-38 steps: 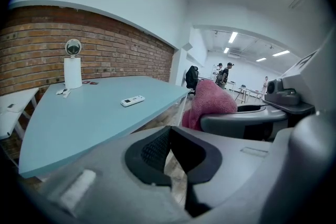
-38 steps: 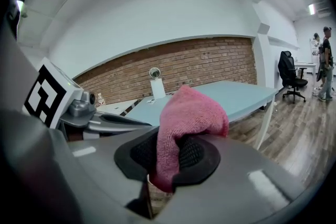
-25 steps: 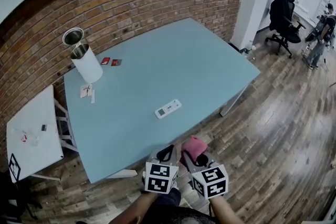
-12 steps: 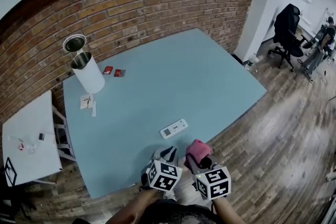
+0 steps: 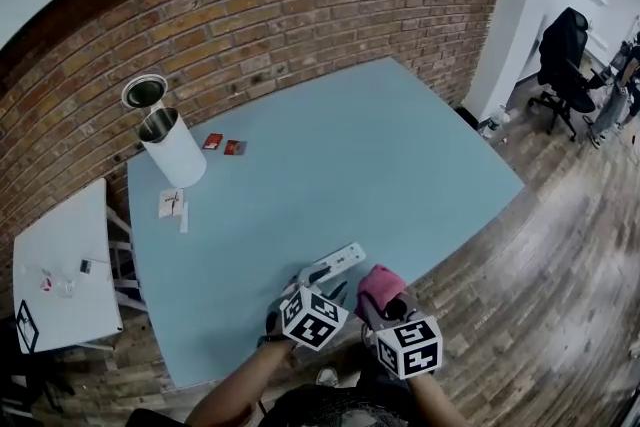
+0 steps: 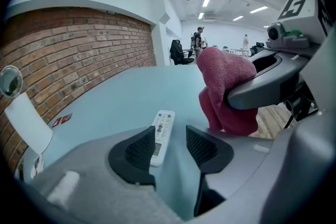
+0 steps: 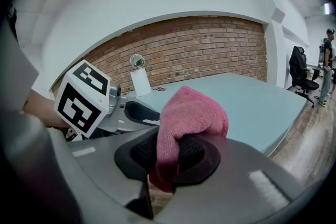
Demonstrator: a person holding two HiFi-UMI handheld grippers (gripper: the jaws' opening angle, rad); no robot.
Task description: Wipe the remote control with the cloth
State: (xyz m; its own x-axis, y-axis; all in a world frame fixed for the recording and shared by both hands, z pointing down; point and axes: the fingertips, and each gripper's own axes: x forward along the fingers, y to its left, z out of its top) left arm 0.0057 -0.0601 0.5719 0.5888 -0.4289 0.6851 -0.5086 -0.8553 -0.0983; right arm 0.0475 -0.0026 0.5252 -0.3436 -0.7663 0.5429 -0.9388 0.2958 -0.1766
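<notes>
one remote (image 5: 333,265), one cloth (image 5: 379,283), two cards (image 5: 213,142)

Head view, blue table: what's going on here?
A person is at the near edge of the light blue table with a gripper in each hand. The right gripper is shut on a pink cloth. The left gripper has just been opening its jaws; they stand apart, empty, aimed at the white remote control lying just ahead. Wiping has not begun.

text: none can be read | remote control (image 6: 163,131): button print too small to read | red cards (image 5: 213,141) (two of them): too blurred
</notes>
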